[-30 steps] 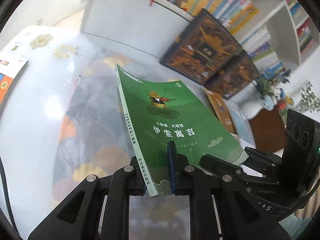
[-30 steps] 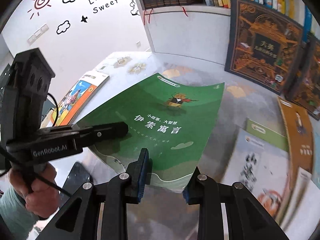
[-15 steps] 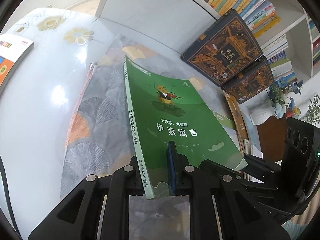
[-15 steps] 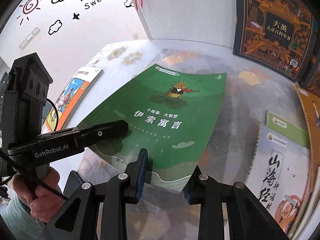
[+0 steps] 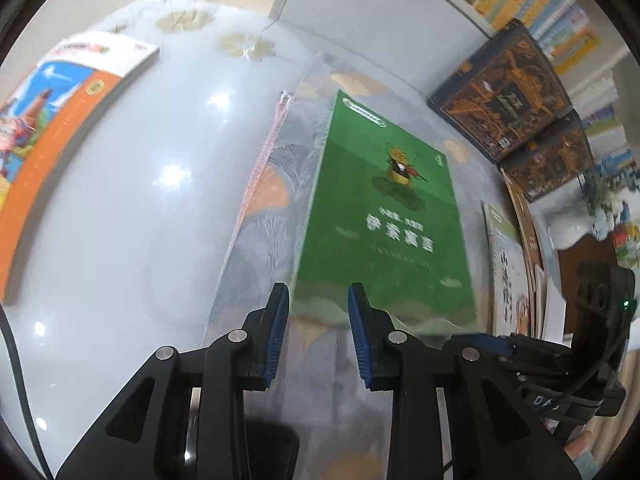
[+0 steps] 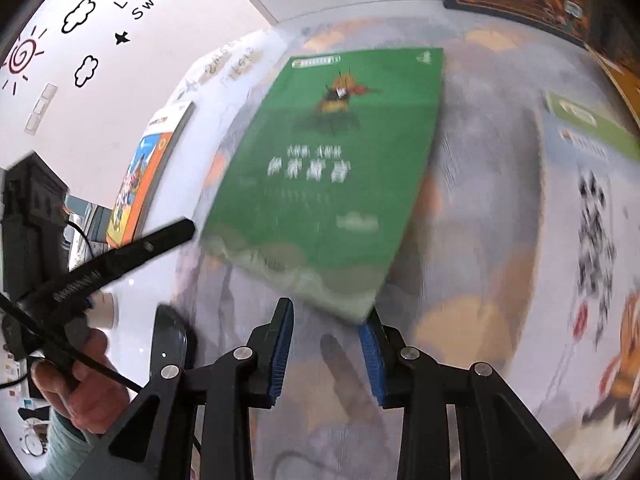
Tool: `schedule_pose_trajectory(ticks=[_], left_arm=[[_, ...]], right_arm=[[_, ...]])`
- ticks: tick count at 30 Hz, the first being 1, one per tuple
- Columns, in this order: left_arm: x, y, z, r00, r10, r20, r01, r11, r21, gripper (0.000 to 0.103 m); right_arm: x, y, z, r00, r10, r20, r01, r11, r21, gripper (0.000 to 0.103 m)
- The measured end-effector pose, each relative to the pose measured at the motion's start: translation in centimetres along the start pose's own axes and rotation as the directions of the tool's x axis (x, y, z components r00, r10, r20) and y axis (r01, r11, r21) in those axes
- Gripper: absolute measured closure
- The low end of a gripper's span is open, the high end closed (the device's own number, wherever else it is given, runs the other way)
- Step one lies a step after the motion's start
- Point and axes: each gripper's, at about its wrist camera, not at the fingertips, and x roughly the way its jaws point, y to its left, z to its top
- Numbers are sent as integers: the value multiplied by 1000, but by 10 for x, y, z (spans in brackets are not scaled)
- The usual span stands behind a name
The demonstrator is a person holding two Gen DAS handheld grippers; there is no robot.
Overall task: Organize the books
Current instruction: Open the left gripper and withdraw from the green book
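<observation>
The green book (image 5: 384, 220) lies flat, cover up, on the patterned mat (image 5: 256, 208) over the glossy white surface (image 5: 120, 200), with its near edge just ahead of both tools. The step in hand looks like the release: to do it well, let the cover settle fully onto the mat before drawing back, and pull each tool straight away along its own line so no pad drags the book askew. The left tongs (image 5: 318, 300) are opening; their blue pads stand apart at the book's near left corner, with nothing pinched between them. The right tongs (image 6: 326, 320) are parted too, and their jaws are opening; the book's near right corner sits at the right pad (image 6: 370, 344), but blur hides whether it touches. An orange picture book (image 5: 44, 152) lies well apart on the left.
</observation>
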Motion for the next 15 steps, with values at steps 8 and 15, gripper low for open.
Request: schedule_pose_trajectory(ticks=[8, 15], left_arm=[[-21, -75, -50, 999, 41, -23, -33, 964, 263, 67], [-11, -149, -100, 996, -11, -94, 48, 913, 405, 67]], right_arm=[[-67, -9, -92, 936, -322, 141, 336, 937, -92, 68], [-120, -69, -165, 853, -505, 130, 499, 863, 82, 55]])
